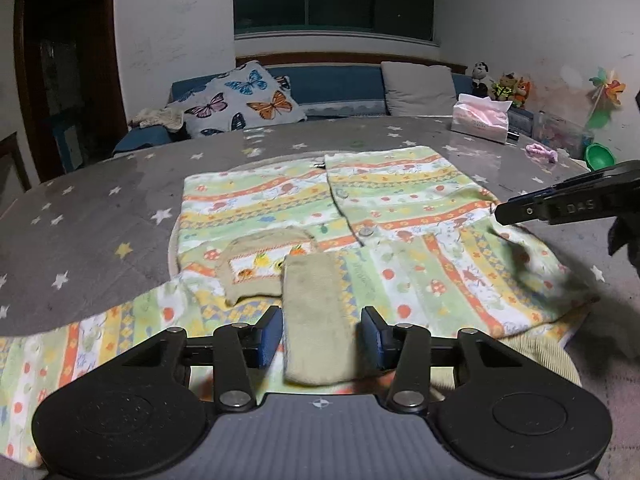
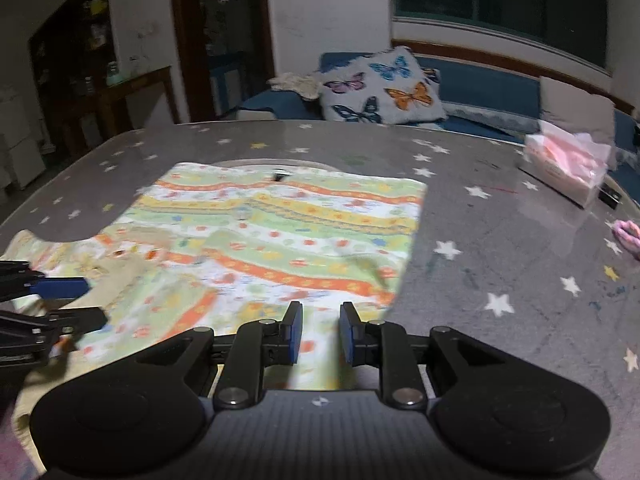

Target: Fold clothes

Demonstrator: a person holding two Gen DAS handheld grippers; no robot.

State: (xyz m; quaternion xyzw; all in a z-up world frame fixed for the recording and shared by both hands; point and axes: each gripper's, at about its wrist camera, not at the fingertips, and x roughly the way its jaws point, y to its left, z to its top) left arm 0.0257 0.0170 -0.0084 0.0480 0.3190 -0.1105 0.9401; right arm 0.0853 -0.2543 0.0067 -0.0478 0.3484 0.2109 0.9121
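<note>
across the grey star-print tabletop (image 1: 100, 216) lies the patterned garment (image 1: 280, 196), a child's buttoned top in green, yellow and orange stripes, spread flat at the middle with its front facing up. its near part bunches toward the cameras; one sleeve (image 1: 92, 344) trails to the near left. a beige ribbed cuff (image 1: 316, 320) lies on the near part of the garment, with a second beige-trimmed piece (image 1: 260, 264) just left of it and slightly farther away.

left gripper (image 1: 322, 336): jaws released, blue pads standing on either side of the beige cuff, not closed on it; contact with the cloth cannot be told. right gripper (image 2: 320, 332): jaws released with a narrow gap, hovering over the near right hem of the garment (image 2: 280, 232); in the left wrist view it enters from the right (image 1: 560, 204), over the garment's right edge.

far right on the tabletop: pink tissue pack (image 1: 482, 118), small pink item (image 1: 540, 152) near it. beyond the far edge, a blue sofa (image 1: 340, 84) with a butterfly cushion (image 1: 244, 100) and a grey cushion (image 1: 418, 88). right wrist view is motion-blurred.
</note>
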